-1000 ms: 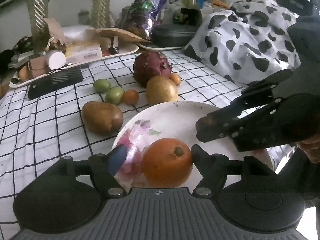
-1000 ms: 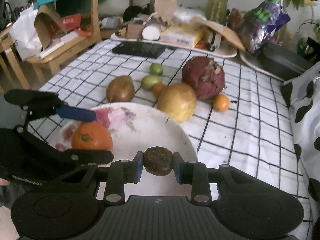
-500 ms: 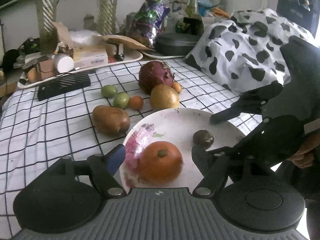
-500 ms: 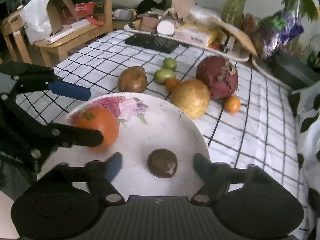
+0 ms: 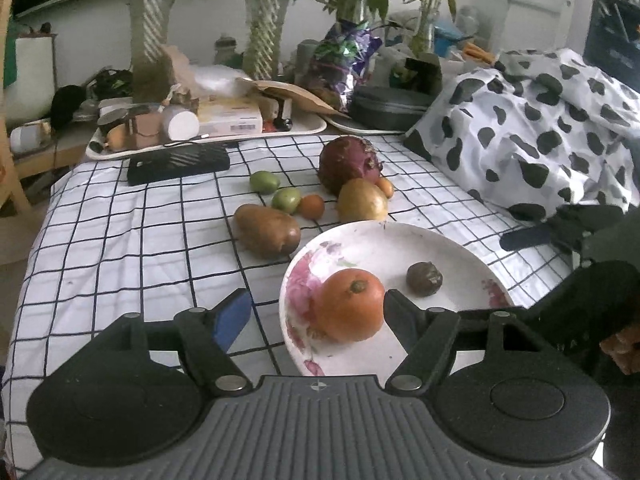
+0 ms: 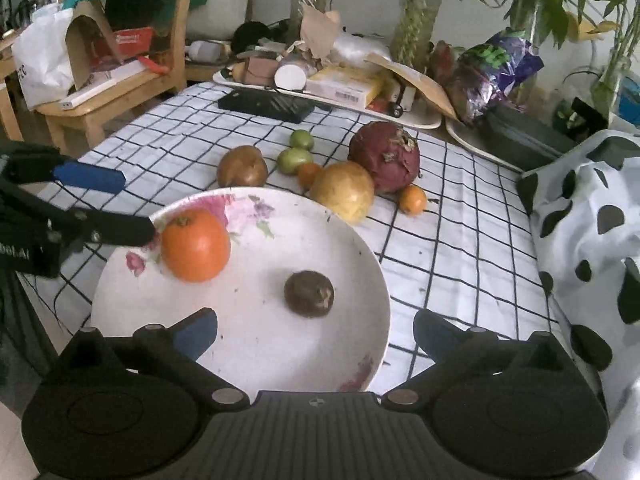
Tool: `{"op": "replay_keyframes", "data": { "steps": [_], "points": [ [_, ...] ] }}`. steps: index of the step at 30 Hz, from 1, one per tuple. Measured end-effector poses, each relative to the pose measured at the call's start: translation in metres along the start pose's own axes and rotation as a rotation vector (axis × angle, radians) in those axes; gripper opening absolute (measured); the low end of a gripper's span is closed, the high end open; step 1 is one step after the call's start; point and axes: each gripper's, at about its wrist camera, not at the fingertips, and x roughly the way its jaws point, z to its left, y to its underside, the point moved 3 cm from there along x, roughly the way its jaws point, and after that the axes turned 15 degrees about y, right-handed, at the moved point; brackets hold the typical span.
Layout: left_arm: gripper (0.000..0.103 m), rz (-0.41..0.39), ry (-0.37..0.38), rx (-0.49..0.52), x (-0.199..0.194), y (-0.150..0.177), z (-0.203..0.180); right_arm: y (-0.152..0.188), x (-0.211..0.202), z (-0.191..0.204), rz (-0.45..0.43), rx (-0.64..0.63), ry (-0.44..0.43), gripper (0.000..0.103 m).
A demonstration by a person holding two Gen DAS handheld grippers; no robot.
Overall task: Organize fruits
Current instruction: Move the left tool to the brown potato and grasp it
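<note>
Both grippers, left [image 5: 316, 312] & right [image 6: 314, 330], spread wide, holding nothing. Plate [image 6: 256, 344] carries orange fruit [image 6: 195, 245] & dark fruit [image 6: 309, 293]; potato [image 6: 242, 166], yellow fruit [image 6: 343, 192] sit just behind the rim.

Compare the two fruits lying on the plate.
The orange fruit is much larger than the dark brown fruit. The orange one is smooth and bright, with a stem spot on top; the dark one looks dull and wrinkled. The orange one lies by the floral rim, the dark one nearer the middle. Both rest loose on the plate, untouched by either gripper.

One plate [image 6: 352, 248] — two green fruits [image 6: 295, 160]
</note>
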Motion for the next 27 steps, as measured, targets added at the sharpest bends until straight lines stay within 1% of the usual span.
{"op": "replay_keyframes", "data": {
  "steps": [4, 9, 16, 27],
  "points": [
    [0.072, -0.002, -0.004, -0.008, -0.001, 0.002, -0.001, 0.003, -0.002, 0.001, -0.001, -0.002, 0.025, 0.103],
    [0.072, 0.011, -0.007, -0.003, 0.001, 0.004, -0.001, 0.003, -0.002, 0.001, -0.003, 0.002, 0.037, 0.103],
    [0.072, 0.004, -0.002, -0.015, 0.001, 0.003, 0.001, 0.001, -0.001, -0.001, -0.011, 0.02, 0.053, 0.103],
    [0.072, -0.005, -0.007, -0.073, 0.004, -0.002, 0.011, -0.006, 0.0, -0.007, -0.034, 0.05, 0.065, 0.103]
  ]
}}
